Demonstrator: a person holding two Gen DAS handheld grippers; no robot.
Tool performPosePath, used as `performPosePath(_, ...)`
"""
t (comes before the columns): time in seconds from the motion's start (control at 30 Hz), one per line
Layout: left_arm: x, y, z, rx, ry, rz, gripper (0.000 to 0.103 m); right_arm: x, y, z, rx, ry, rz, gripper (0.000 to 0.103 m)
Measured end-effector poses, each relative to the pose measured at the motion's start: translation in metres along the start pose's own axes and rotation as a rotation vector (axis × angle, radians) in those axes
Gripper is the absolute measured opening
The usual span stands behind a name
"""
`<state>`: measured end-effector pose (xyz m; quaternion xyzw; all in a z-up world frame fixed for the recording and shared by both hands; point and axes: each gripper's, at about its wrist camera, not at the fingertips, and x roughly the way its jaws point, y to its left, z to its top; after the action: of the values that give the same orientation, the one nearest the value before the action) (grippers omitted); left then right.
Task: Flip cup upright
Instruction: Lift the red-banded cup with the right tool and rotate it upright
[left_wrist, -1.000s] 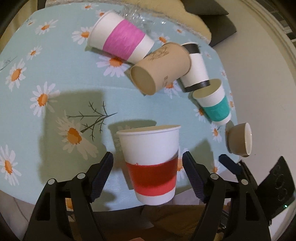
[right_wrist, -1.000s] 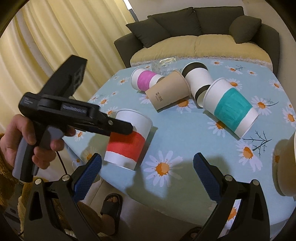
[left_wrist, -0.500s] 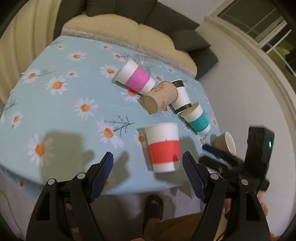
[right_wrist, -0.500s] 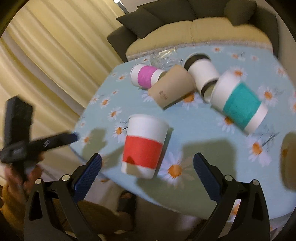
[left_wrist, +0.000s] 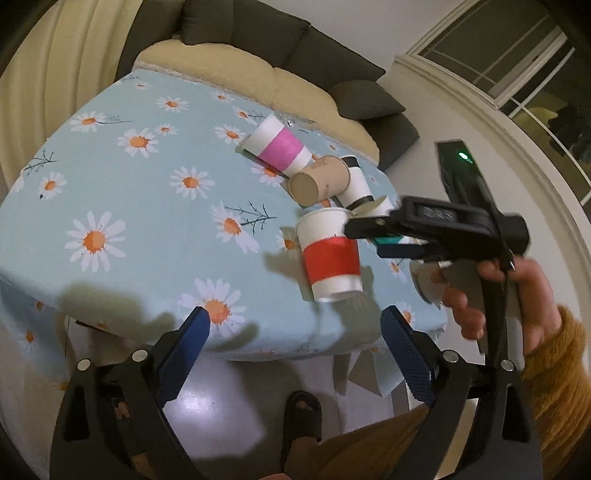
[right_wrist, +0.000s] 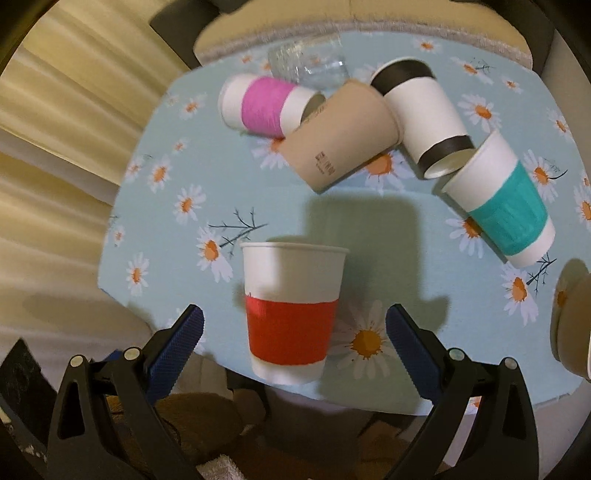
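**Red-banded cup stands upright near the surface edge, between two open grippers**

A white paper cup with a red band (right_wrist: 291, 314) stands near the front edge of a round surface (left_wrist: 110, 177) covered in a pale blue cloth printed with daisies. Its long axis runs vertically, with the wide open mouth pointing up and the narrow base resting on the cloth. Judged from this, the flip looks done for this cup.

The right gripper (right_wrist: 293, 332) is the nearer of the two. In its own view the cup sits straight ahead, centred in the gap between the blue-padded jaws, which are spread wide with clear space on both sides of the cup. Nothing is held. In the left wrist view the right gripper (left_wrist: 365, 240) reaches in from the right, its tips just beside the cup's rim and upper wall; whether they touch cannot be told.

The left gripper (left_wrist: 293, 339) hangs further back, off the front edge of the surface, its jaws also wide apart and empty. The cup lies ahead of it and slightly to the right.

Behind the upright cup, four more cups lie on their sides in a loose cluster: a pink-banded cup (right_wrist: 264, 107), a plain brown cup (right_wrist: 340, 136), a cup with black bands (right_wrist: 424, 114) and a teal-banded cup (right_wrist: 506, 206). Any next grasp on these would meet a roughly horizontal axis. A dark sofa (left_wrist: 258, 37) stands beyond the surface.
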<state>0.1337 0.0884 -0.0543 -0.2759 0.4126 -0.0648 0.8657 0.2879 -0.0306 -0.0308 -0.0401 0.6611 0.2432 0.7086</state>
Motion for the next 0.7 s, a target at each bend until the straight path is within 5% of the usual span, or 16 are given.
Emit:
performPosePath(0.2,0.003,0.017,-0.008,0.003,-0.007,0.061,0.094,0.015,0.013,0.007,0.002,0.022,-0.091,0.098)
performPosePath(0.6,0.000,0.023,-0.005,-0.012,0.007,-0.029,0.094,0.033,0.021,0.013,0.020,0.078,-0.183,0.066)
performPosePath(0.7,0.001,0.020,-0.005,-0.003,0.014,-0.038,0.094,0.033,0.022,0.013,0.027,0.071,-0.193,0.066)
